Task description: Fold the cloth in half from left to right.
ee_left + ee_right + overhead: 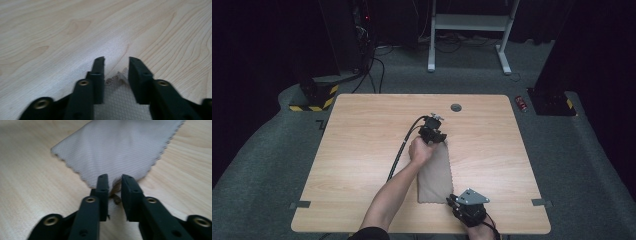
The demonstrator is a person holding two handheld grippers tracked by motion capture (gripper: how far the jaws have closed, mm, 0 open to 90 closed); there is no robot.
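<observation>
Operator: Cloth (435,176) position?

Technician: Flat on the desk (362,150), lengthwise, near edge toward the person, far edge under the left gripper (432,134).

Operator: Nearest unit first.

Technician: Right gripper (453,202) sits at the near right corner of the cloth. In the right gripper view its fingers (103,192) stand slightly apart, with the scalloped corner (115,185) in the gap; no pad presses on the fabric.

Operator: And farther out?

Technician: Left gripper (116,72) sits at the far right corner. Its fingers (98,75) are parted, with the frayed corner (117,78) lying loose between them.

Operator: Reason for that placement?

Technician: Judgement: both units work two corners of one long edge, so that the edge can be handled evenly. With both pairs of fingers apart, the cloth is unheld.
</observation>
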